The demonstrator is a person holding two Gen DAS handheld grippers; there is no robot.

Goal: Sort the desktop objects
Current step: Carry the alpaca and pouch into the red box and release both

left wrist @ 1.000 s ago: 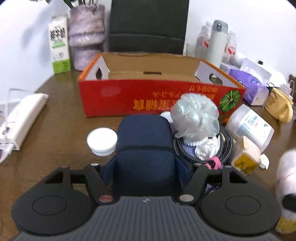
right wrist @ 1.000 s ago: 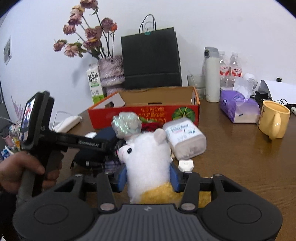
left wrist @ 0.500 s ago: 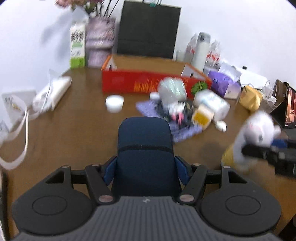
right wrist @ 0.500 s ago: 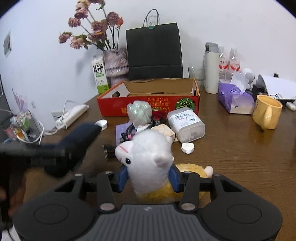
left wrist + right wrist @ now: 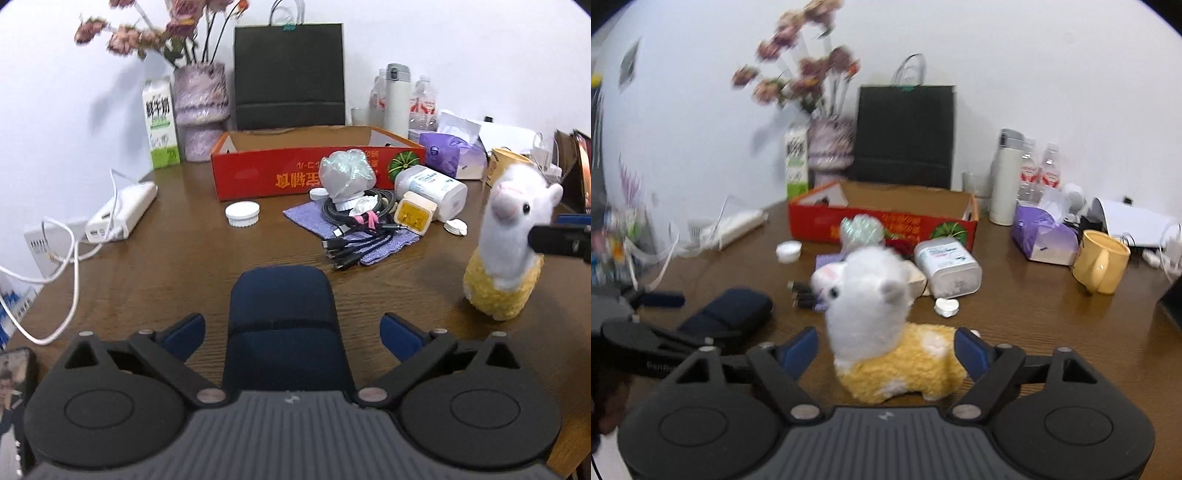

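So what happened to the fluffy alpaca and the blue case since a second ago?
Both got let go. The left gripper carried the navy case back from the pile, set it down and opened. The right gripper released the alpaca toy. The red box stayed put.

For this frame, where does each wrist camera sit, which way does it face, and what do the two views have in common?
Left wrist: on the left gripper, low over the near table edge, facing the back wall; its open fingers flank the navy case.
Right wrist: on the right gripper, facing the same wall; its open fingers flank the alpaca plush, and the left gripper shows at lower left.
Shared: red box, case, plush, yellow mug.
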